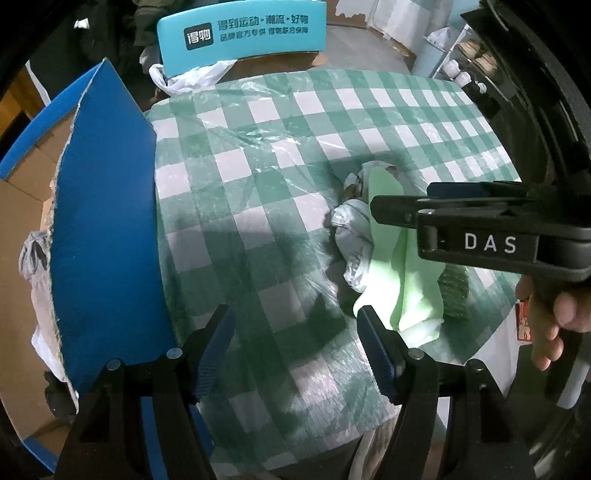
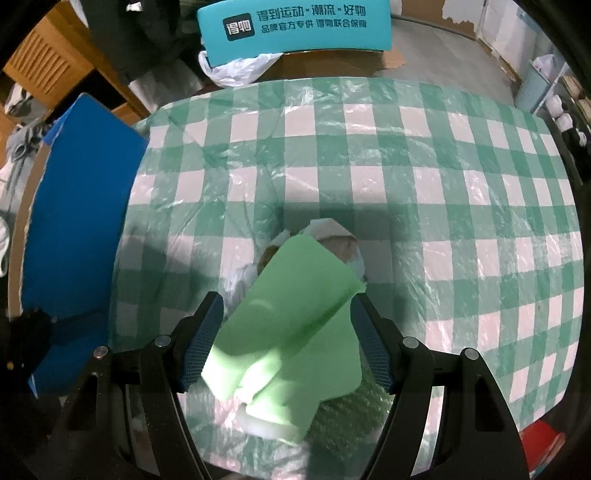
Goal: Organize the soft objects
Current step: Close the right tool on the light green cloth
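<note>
A light green cloth (image 2: pixel 295 317) lies draped over a small pile of soft things on the checked table; it also shows in the left wrist view (image 1: pixel 406 280). A crumpled grey-white cloth (image 1: pixel 351 236) and a dark green knitted piece (image 1: pixel 454 291) lie under it. My right gripper (image 2: pixel 288 339) is open with its fingers on either side of the green cloth; whether the pads touch it is unclear. In the left wrist view it reaches in from the right (image 1: pixel 388 214). My left gripper (image 1: pixel 295 347) is open and empty, left of the pile.
A green-and-white checked cloth under clear plastic (image 1: pixel 295 147) covers the table. A cardboard box with a blue flap (image 1: pixel 103 221) stands at the left and holds grey fabric (image 1: pixel 33 254). A teal sign (image 1: pixel 240 33) and a white bag (image 1: pixel 192 77) sit behind.
</note>
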Available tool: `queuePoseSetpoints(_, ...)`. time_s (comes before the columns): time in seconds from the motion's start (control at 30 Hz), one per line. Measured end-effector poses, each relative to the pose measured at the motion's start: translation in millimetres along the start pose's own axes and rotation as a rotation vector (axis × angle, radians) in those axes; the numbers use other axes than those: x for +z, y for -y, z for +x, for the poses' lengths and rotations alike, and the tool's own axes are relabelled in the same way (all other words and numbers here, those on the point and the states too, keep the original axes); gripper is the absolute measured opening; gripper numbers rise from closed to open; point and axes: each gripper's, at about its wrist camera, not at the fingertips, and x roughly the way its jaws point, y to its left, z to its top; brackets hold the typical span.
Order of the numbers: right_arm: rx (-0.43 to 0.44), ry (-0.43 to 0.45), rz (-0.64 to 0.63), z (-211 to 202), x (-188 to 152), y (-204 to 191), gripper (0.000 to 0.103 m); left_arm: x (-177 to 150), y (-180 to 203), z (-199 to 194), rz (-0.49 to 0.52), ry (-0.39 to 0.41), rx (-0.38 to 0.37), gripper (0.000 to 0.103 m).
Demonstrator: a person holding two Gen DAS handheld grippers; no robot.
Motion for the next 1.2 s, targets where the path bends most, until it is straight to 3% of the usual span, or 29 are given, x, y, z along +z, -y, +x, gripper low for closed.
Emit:
queuePoseSetpoints(0.33, -0.022, -0.045, -0.023, 18, 3, -8, 0.072, 6, -5, 9, -0.018, -0.018, -0.009, 0.070)
queuePoseSetpoints(0.8, -0.050, -0.070, -0.003, 15, -8, 9, 0.072, 6, 1, 8, 0.001, -0.018, -0.005, 0.071)
queuePoseSetpoints(1.2, 0.014, -0.118, 0.036, 28, -14, 21, 0.072, 1, 5, 11, 0.036, -0.033, 0.009, 0.075)
